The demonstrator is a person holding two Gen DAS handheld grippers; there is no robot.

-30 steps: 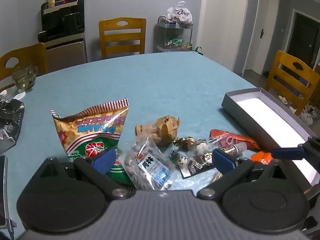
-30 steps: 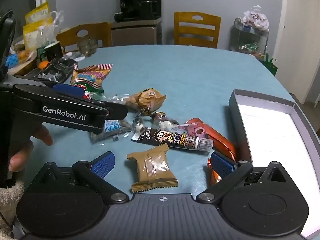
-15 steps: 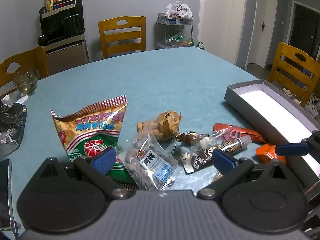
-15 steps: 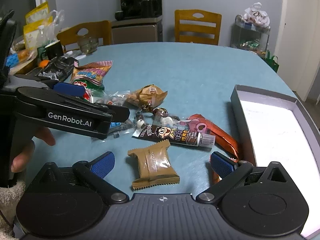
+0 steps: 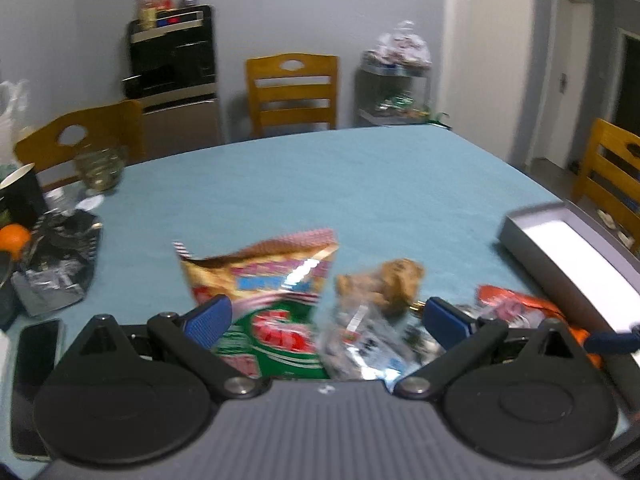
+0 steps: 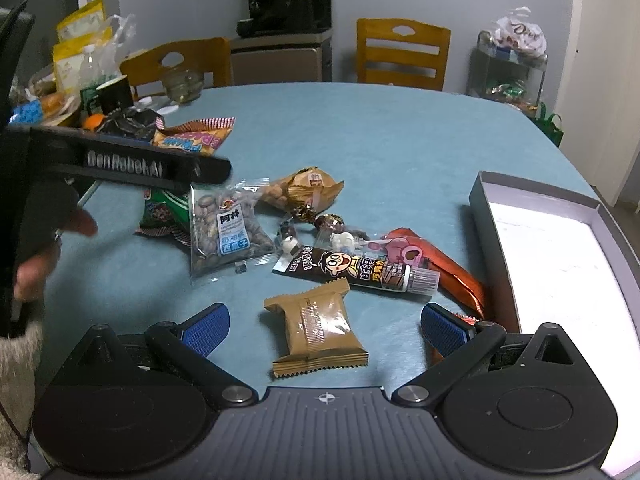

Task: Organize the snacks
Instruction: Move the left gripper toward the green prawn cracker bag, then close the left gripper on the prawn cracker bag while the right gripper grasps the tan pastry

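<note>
Fingers [image 6: 444, 330] apart, brown packet [image 6: 318, 330] between

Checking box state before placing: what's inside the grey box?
The grey box shows only a bare white floor, with no snacks in the visible part. The right gripper body covers its near corner, and its right side runs out of frame.

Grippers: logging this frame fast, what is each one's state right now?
Left gripper: open, holding nothing, over the prawn cracker bag.
Right gripper: open, holding nothing, brown packet between its fingers.
</note>
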